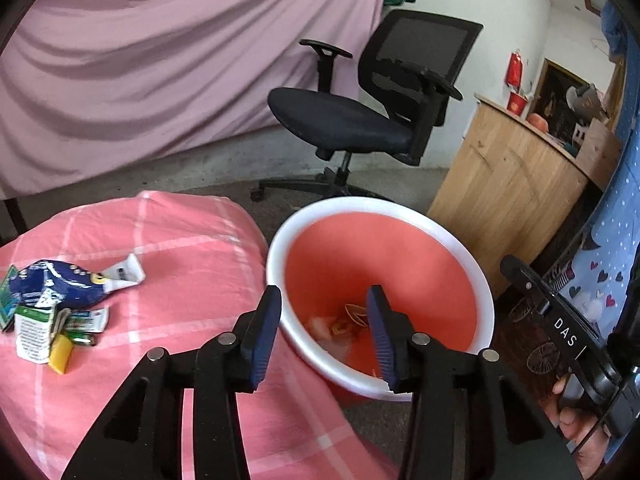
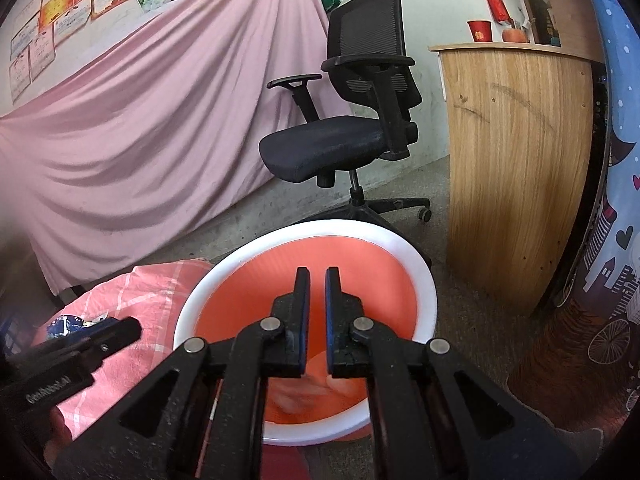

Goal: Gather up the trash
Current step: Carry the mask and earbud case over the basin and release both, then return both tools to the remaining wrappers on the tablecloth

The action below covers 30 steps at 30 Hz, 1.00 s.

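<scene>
Two fisheye wrist cameras angle downward, close above a red bin (image 1: 384, 264); both share the bin (image 2: 304, 276) and the office chair (image 1: 360, 116).

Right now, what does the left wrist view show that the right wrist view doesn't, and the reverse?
Only the left wrist view: the whole trash pile on the pink checked cover, and scraps in the bin's bottom. Only the right wrist view: certificates on the wall. Both: the red bin, office chair and wooden counter.

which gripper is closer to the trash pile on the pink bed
Left. The left gripper sits between the trash pile and the bin; the right gripper is over the bin.
</scene>
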Available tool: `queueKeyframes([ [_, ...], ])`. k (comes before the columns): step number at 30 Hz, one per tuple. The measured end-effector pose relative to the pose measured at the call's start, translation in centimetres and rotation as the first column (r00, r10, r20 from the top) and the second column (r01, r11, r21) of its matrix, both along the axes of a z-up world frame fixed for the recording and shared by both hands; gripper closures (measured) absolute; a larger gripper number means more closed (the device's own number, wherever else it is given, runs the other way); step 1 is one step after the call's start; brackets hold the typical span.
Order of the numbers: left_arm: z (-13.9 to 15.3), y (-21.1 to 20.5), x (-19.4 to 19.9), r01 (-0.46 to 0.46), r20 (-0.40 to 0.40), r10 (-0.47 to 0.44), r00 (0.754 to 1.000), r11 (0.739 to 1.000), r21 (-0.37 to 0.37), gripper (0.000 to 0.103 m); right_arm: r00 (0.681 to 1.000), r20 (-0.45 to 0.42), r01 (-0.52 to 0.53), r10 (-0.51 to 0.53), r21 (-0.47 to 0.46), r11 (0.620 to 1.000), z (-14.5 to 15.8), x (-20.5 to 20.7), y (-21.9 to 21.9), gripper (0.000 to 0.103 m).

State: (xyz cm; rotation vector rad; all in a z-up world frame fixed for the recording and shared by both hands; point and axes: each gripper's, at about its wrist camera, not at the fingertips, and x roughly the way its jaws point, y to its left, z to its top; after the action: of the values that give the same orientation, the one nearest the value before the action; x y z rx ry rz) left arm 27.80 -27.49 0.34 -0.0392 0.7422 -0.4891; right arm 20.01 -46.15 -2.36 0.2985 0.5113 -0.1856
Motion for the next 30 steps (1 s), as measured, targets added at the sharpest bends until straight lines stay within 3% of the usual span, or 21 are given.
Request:
queueKeyframes([
  [2,0.4,0.7,-0.3,-0.021,0.016,0.021,1.0,1.0,0.004,0.057,1.0,0.004,-0.002,0.002,-0.005,1.0,0.1,0.0,0.2,0.068],
  [3,0.6,1.3,-0.5,-0.038,0.033,0.037,0.999,0.999,0.004,0.049,1.0,0.008,-0.003,0.003,-0.007,1.0,0.2,0.0,0.4,0.066],
  [5,1.0,2.4,-1.3,-0.065,0.07,0.065,0.995,0.998,-0.003,0.042,1.0,0.027,-0.006,0.006,-0.009,1.0,0.6,-0.1,0.8,0.051],
  [8,1.6,3.9,-2.0,-0.091,0.12,0.092,0.989,0.996,-0.014,0.028,0.998,0.069,-0.01,0.011,-0.019,1.0,1.3,-0.5,1.4,0.039],
  [10,2.2,5.1,-2.8,-0.118,0.176,0.121,0.977,0.993,-0.026,0.009,0.994,0.104,-0.017,0.02,-0.029,0.999,1.9,-0.7,2.0,0.03],
  [12,2.8,6.4,-4.0,-0.153,0.255,0.16,0.954,0.987,-0.047,0.002,0.988,0.149,-0.027,0.033,-0.044,0.999,2.6,-1.0,2.8,0.019],
  [14,3.4,7.6,-4.9,-0.175,0.309,0.188,0.932,0.982,-0.069,0.002,0.98,0.196,-0.035,0.045,-0.057,0.998,3.2,-1.5,3.7,0.003],
  [15,3.7,8.2,-5.3,-0.189,0.33,0.203,0.922,0.979,-0.076,0.002,0.973,0.224,-0.042,0.055,-0.066,0.997,3.5,-1.7,4.2,0.0],
  [22,5.4,12.3,-7.9,-0.291,0.452,0.31,0.836,0.95,-0.112,0.002,0.901,0.401,-0.122,0.164,-0.13,0.984,5.5,-3.4,7.9,0.0],
  [30,5.5,17.0,-10.2,-0.402,0.523,0.409,0.748,0.906,-0.133,0.002,0.827,0.488,-0.218,0.28,-0.181,0.959,6.5,-4.2,12.0,0.0],
])
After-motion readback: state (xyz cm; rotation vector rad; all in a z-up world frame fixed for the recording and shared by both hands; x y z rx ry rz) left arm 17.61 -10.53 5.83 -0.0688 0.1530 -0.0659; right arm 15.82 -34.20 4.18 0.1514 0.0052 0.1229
